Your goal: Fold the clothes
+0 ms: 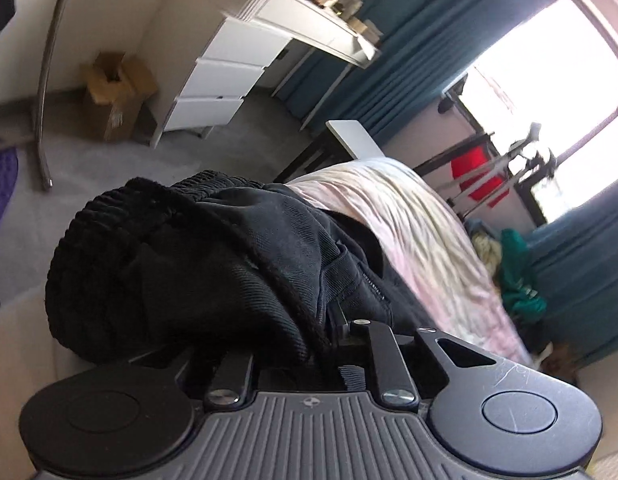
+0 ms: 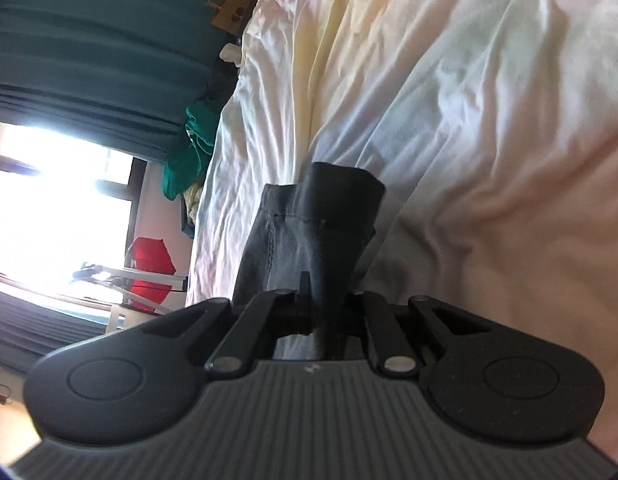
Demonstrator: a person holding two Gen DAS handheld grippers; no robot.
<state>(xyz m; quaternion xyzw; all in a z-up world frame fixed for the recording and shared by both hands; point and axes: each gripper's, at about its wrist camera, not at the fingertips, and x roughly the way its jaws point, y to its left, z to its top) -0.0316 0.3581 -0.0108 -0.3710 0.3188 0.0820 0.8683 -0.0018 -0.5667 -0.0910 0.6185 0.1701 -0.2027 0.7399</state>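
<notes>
The black garment (image 1: pixel 213 264) is matt woven cloth with a fine twill grain, its waistband (image 1: pixel 121 216) thickly ribbed and gathered; in the right wrist view its hem (image 2: pixel 329 208) shows a stitched seam and a smoother, slightly faded face. The left gripper (image 1: pixel 337 332) is matt black plastic with a ridged grey body, bright metal screw heads, and fine scratches on 1 round cap. The right gripper (image 2: pixel 321 300) has the same matt plastic and ridged grey finish. The bedsheet (image 2: pixel 469 120) is soft, creased pale cloth. The curtains (image 1: pixel 409 40) are matt teal fabric. The cardboard box (image 1: pixel 113 92) is dull brown. The drawers (image 1: pixel 217 80) look smooth and white.
</notes>
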